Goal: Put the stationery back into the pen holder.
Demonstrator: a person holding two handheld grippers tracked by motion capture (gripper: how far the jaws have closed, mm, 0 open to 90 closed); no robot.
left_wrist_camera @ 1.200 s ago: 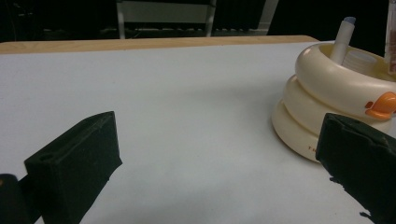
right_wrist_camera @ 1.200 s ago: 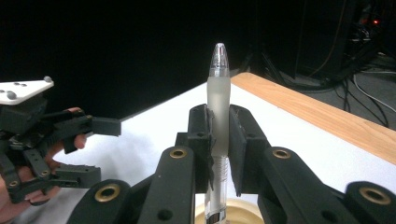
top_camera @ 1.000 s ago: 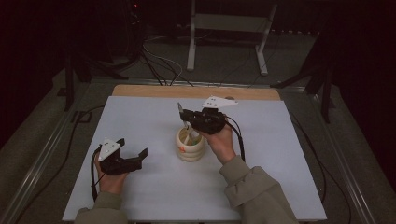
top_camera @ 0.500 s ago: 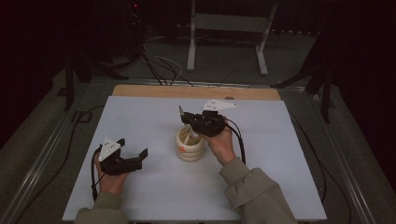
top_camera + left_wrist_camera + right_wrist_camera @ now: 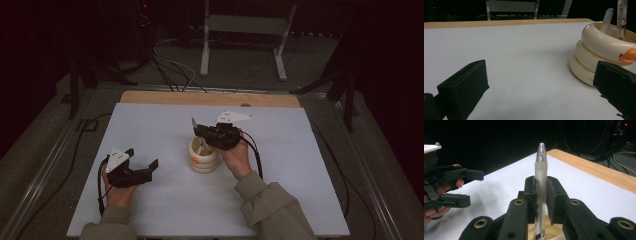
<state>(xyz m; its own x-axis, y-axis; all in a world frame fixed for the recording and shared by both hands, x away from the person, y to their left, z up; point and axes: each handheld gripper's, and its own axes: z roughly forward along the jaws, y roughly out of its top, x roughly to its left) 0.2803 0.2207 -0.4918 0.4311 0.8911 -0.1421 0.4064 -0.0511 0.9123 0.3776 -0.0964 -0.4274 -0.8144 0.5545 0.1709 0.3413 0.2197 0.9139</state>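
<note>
Right gripper (image 5: 541,195) clamped on a pen (image 5: 541,172), upright over the cream holder (image 5: 204,156). Left gripper (image 5: 142,162) jaws wide, nothing held, at the holder's 8 o'clock

Small reddish print low on the cream pen holder (image 5: 599,53), nr the table's middle: starts "TH", rest hidden behind a black jaw. Pen (image 5: 622,15) in the holder has print, too blurred to read.

In front of me — a white table (image 5: 300,165) with a bare wooden strip (image 5: 210,98) along its far edge — and one cream ringed pen holder (image 5: 202,159) standing near its middle.
</note>
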